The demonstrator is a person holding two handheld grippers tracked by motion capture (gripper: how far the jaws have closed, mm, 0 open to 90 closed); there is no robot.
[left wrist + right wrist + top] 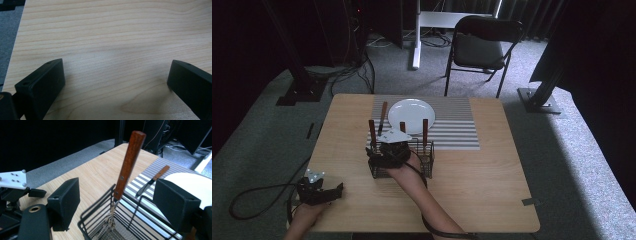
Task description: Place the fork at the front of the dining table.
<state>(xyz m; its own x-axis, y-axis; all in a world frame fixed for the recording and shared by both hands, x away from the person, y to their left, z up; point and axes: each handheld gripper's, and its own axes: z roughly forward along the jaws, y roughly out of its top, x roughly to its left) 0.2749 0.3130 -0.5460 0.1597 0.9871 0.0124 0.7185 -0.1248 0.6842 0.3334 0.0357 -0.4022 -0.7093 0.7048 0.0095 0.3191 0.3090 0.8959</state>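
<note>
Right gripper view shows the right tool [116, 202] wide open around a wooden-handled utensil [128, 162] standing in the wire basket [100, 225], not gripping it. Near left, the left tool [113, 82] gapes empty over the worktop [112, 32].

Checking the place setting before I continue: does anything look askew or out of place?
Nothing is spilled or damaged. One knife already lies left of the plate, slightly slanted; three wooden-handled pieces stand in the wire caddy.

We saw a dim, dark-edged room, daylight falling from the right, soft shadows, and blur on the basket [117, 225].
</note>
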